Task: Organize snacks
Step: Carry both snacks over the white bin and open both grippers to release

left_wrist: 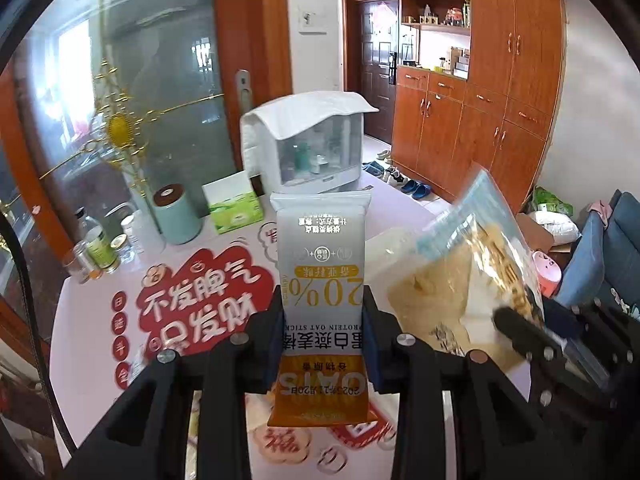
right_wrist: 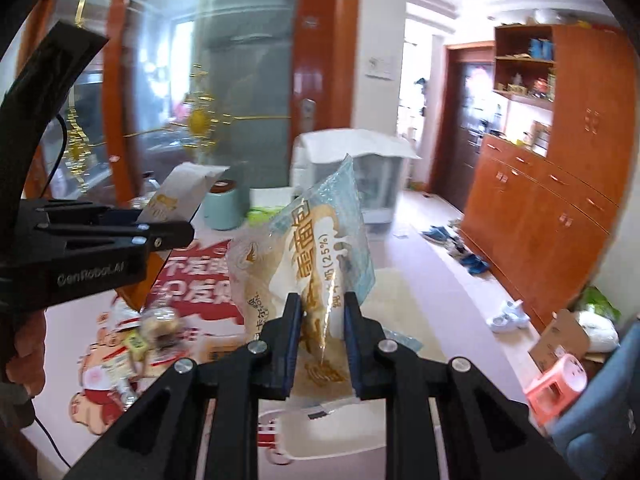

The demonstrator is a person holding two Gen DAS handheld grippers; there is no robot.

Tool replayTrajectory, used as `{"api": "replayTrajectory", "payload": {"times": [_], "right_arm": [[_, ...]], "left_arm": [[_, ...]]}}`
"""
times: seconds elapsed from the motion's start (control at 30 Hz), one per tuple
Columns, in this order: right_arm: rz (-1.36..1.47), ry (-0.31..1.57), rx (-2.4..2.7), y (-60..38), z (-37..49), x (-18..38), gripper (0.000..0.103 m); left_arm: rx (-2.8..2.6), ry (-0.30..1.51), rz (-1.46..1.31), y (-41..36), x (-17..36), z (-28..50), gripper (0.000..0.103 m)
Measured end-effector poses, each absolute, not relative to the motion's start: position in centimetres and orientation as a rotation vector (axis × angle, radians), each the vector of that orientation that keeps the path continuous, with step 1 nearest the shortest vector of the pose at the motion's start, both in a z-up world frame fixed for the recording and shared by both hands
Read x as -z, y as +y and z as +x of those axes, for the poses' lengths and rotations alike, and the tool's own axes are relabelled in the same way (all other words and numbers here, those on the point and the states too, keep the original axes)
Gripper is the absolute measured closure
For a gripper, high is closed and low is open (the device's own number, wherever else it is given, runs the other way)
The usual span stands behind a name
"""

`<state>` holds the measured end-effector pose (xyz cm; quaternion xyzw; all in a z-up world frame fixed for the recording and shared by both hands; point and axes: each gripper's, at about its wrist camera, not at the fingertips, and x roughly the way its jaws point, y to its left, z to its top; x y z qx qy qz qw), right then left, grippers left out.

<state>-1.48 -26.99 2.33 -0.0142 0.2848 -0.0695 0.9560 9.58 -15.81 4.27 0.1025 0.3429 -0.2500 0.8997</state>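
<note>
Both wrist views look forward, close over the table (left_wrist: 100,320); both share the white dispenser (left_wrist: 316,148) and wooden cabinets (right_wrist: 560,200).

We see an oat bar packet (left_wrist: 322,276), grey-white above and orange below, standing upright with its print upside down, pinched at both side edges. At its three o'clock a clear bread bag (right_wrist: 308,256) with pale blue edging and gold lettering tilts, raised off the worktop. More small snack packets (right_wrist: 132,344) lie blurred at eight o'clock of the bag.
</note>
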Motion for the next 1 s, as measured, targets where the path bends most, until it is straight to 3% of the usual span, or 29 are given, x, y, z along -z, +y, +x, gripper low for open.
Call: {"api": "replayTrajectory", "payload": {"times": [0.33, 0.7, 0.83, 0.9, 0.97, 1.0], "right_arm": [[0.01, 0.688, 0.271, -33.6, 1.8, 2.7, 0.083], [0.042, 0.742, 0.296, -35.3, 2.9, 5.4, 0.082], [0.039, 0.768, 0.296, -35.5, 3.2, 5.9, 0.081], [0.045, 0.786, 0.29, -35.5, 3.4, 6.1, 0.081], [0.028, 0.776, 0.301, -35.2, 3.3, 5.9, 0.08], [0.011, 0.768, 0.309, -35.0, 3.1, 5.7, 0.073]], "left_arm": [[0.5, 0.784, 0.267, -24.9, 0.8, 13.9, 0.072], [0.486, 0.854, 0.317, -27.8, 4.0, 16.2, 0.07], [0.474, 0.872, 0.344, -28.4, 4.8, 16.5, 0.064], [0.456, 0.883, 0.358, -28.4, 5.1, 16.5, 0.056], [0.436, 0.885, 0.356, -28.1, 5.3, 16.3, 0.021], [0.425, 0.878, 0.349, -27.9, 5.2, 16.3, 0.016]]}}
